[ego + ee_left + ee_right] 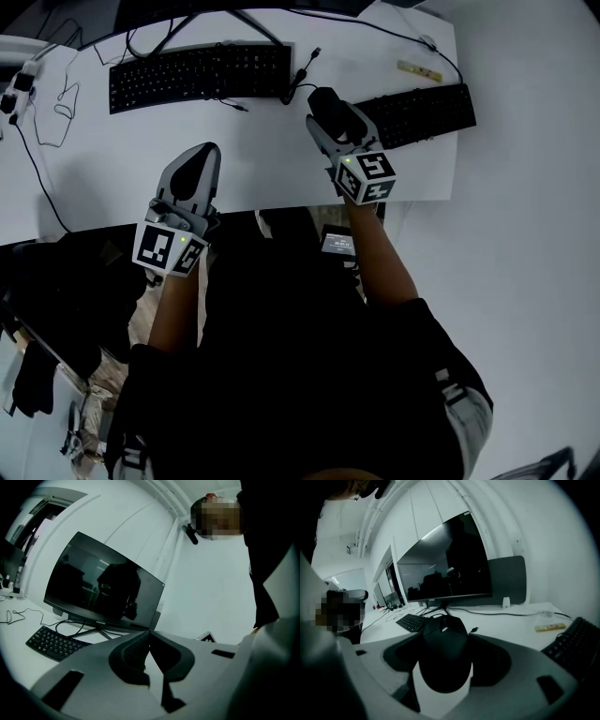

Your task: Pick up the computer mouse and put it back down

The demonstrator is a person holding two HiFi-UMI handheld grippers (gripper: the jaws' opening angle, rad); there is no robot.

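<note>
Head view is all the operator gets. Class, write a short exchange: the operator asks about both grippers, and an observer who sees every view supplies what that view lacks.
Operator: Is the right gripper on the computer mouse?
Observer: Yes. Its own view shows the computer mouse filling the gap, with its fingers against both sides.
Operator: And the left gripper?
Observer: Its fingers meet at the tips with nothing between them, and it faces a dark monitor.

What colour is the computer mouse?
The mouse is plain black; the right gripper view shows it best.
</note>
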